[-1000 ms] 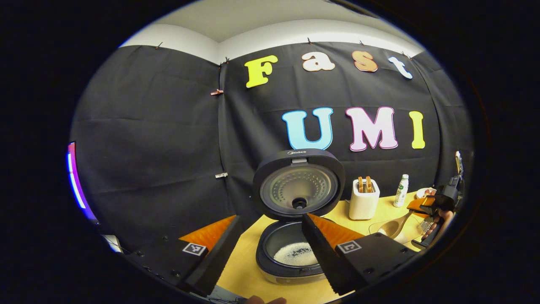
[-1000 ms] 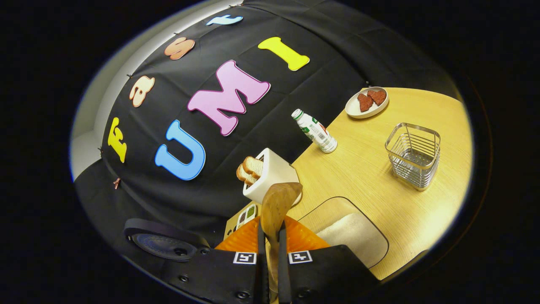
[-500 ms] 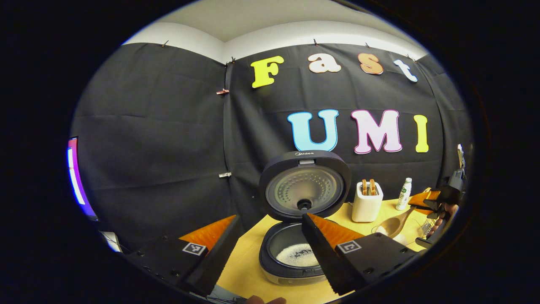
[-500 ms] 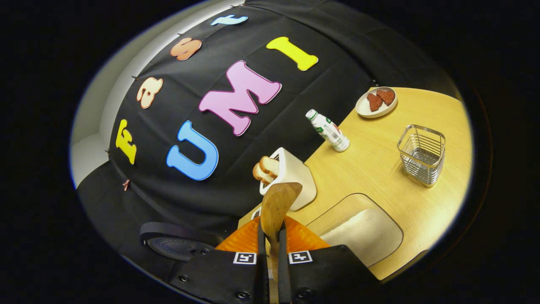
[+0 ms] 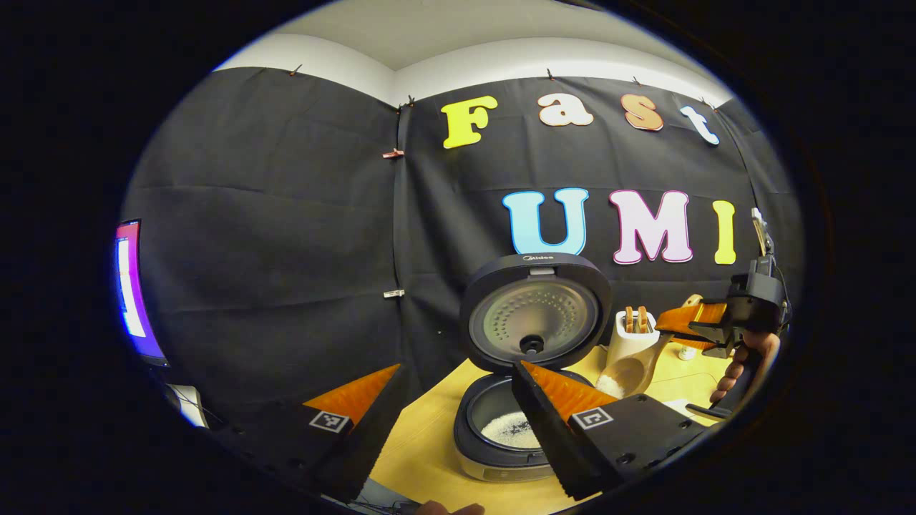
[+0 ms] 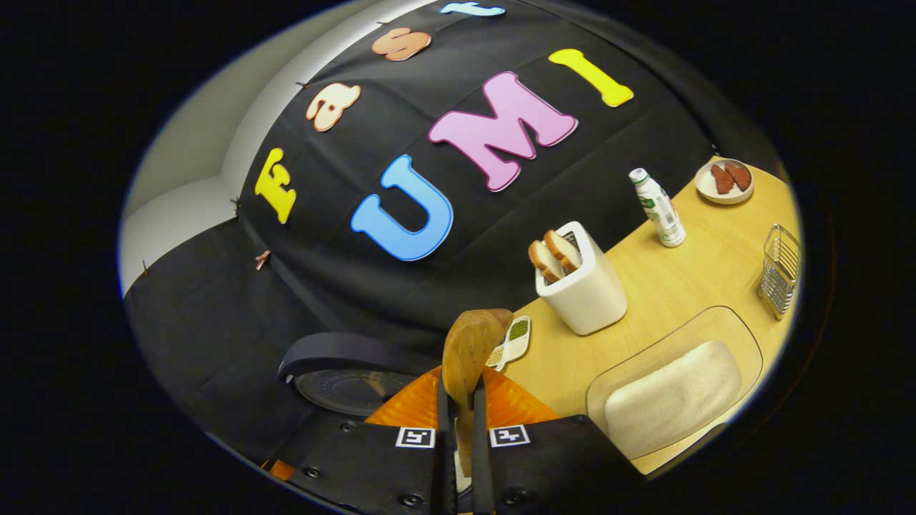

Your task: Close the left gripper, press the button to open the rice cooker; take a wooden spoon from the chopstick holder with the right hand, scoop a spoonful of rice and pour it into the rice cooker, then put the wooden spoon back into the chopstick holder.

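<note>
At six o'clock in the right gripper view, the right tongs are pinching the handle of the wooden spoon, both fingers pressed on it and the bowl rising just above them. Behind the spoon, at about eight o'clock, is the dark raised lid of the rice cooker. On the desk toward three o'clock stand a white toaster with two slices of bread, a small bottle, a plate and the wire chopstick holder. A clear container of rice lies at four o'clock.

From the left gripper view, the left tongs are spread wide with nothing between them. The rice cooker sits open beyond them, white grains in its pot. At three o'clock the right tongs hold the spoon, its bowl tilted down with rice in it, just beside the cooker's rim.
</note>
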`<state>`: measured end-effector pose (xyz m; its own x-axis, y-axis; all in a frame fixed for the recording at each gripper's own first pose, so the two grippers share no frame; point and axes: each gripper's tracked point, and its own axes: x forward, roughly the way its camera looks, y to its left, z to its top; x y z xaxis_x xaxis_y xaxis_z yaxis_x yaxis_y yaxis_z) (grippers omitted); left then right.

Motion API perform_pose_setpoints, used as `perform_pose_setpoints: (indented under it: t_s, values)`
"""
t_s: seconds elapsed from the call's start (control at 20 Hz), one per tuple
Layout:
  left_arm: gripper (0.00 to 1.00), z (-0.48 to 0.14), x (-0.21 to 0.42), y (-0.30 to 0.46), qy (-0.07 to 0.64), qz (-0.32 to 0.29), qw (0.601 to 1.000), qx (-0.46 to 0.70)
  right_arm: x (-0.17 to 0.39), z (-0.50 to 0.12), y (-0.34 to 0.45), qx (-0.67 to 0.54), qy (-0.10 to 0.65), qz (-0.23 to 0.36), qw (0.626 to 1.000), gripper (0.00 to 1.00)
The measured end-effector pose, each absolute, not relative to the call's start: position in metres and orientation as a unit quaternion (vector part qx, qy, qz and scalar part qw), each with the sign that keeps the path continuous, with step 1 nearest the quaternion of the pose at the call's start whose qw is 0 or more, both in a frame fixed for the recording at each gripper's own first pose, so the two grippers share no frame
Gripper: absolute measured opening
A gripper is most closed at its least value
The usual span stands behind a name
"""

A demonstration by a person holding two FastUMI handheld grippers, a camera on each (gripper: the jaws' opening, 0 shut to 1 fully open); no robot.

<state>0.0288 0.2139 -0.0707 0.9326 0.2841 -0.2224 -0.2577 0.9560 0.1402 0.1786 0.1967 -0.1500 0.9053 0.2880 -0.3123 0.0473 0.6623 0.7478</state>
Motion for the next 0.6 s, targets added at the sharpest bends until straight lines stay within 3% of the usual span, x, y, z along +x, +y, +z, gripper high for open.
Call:
perform_pose_setpoints:
  t_s: [0.3, 0.6]
  values:
    - [0.97, -0.069, 0.021, 0.229, 0.12, 0.162, 0.979, 0.04, 0.179, -0.136, 0.262, 0.276, 0.192, 0.163, 0.928, 0.13]
    - [0.97, -0.066, 0.016, 0.226, 0.117, 0.168, 0.978, 0.042, 0.17, -0.139, 0.293, 0.163, 0.169, 0.218, 0.947, 0.13]
